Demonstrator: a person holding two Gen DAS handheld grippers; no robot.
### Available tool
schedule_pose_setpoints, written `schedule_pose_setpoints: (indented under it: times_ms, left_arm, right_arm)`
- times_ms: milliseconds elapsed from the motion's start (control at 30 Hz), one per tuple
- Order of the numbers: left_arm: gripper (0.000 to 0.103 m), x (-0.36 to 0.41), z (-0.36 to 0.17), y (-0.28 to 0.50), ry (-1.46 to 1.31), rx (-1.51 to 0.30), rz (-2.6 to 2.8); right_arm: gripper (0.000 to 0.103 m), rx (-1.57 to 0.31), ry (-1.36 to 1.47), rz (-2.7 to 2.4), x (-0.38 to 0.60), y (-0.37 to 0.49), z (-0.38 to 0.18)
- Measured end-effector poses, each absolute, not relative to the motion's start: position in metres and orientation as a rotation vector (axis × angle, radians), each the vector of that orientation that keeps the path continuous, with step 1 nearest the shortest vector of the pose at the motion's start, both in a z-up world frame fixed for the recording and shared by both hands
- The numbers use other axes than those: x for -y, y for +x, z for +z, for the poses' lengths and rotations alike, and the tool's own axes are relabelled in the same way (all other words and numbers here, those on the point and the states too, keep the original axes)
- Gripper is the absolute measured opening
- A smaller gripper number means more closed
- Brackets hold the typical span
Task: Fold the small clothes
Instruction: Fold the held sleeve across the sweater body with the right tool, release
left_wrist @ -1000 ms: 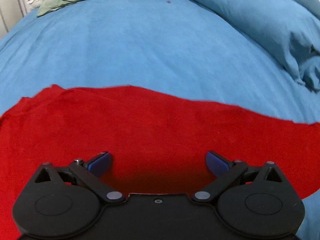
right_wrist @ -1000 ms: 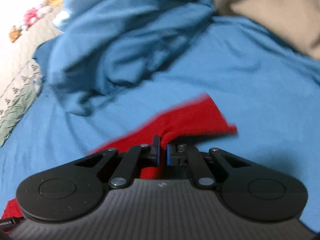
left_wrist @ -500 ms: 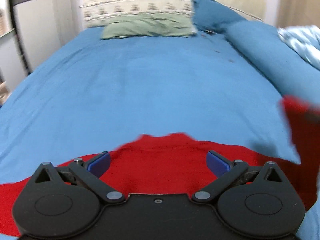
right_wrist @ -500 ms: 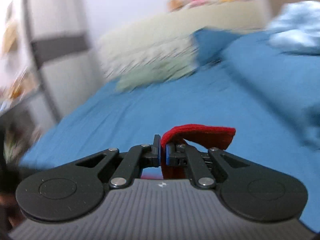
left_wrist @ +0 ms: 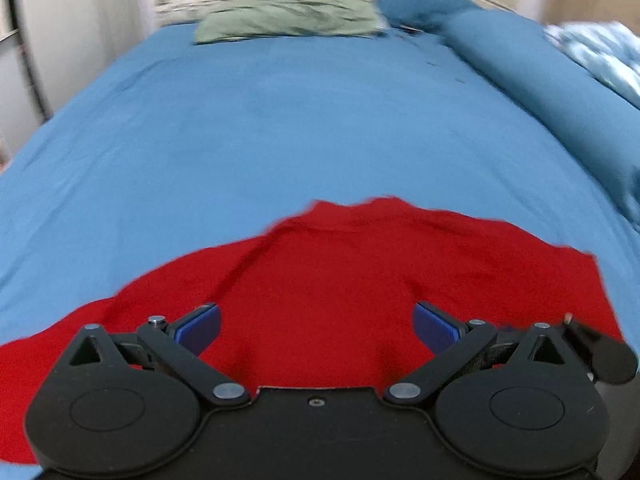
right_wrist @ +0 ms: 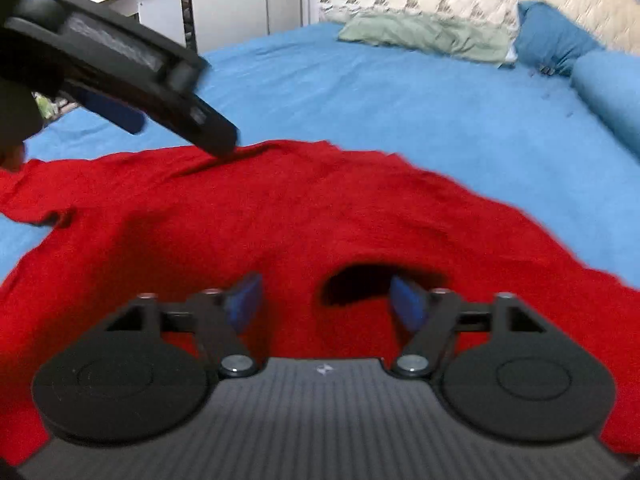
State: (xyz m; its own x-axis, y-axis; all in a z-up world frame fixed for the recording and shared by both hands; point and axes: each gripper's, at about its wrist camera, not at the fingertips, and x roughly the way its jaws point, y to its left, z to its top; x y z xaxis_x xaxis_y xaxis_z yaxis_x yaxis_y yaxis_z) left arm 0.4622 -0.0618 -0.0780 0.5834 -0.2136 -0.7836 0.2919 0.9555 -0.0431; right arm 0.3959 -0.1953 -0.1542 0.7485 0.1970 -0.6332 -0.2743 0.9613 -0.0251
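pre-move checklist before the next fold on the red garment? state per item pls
1. Right gripper clear of the garment: ok, jaws opening, nothing pinched.
2. Left gripper open and empty: ok.
3. Garment lying on the bed: ok, rumpled.
4. Garment flat under right gripper: not ok, a raised dark fold.
5. Near hem visible: cannot tell, hidden by the grippers.
6. Bed beyond the garment bare as far as the pillow: ok.

One red garment [right_wrist: 304, 216] lies on one bed with a blue sheet [right_wrist: 400, 96]. At its head are one green pillow [right_wrist: 424, 34] and one blue pillow [right_wrist: 548, 38]. Two claws show: left claw [left_wrist: 316, 326], right claw [right_wrist: 324, 306].
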Motion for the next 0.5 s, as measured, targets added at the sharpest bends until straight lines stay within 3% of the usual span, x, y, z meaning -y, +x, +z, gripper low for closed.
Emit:
schedule_pose_setpoints:
  times_ms: [233,333,400,500]
  left_arm:
    - [0.101,0.137,-0.094,0.438,0.259,-0.867,-0.569]
    - [0.087,0.157,-0.122,0.436,0.333,-0.877,-0.593]
    - [0.069,0.164,-0.138,0.439,0.354,-0.888,-0.583]
    - [0.058,0.159,-0.148,0.452,0.337,-0.878,-0.541]
  right_arm:
    - [0.093,-0.756,-0.056,0.101,0.270,0.343,-0.145]
    - [0.093,-0.775,-0.019,0.029,0.299,0.318,-0.146]
    - [0.093,-0.780,-0.005,-0.013,0.312,0.308,-0.149]
    - [0.093,-0.785,0.031,-0.057,0.329,0.307,-0.151]
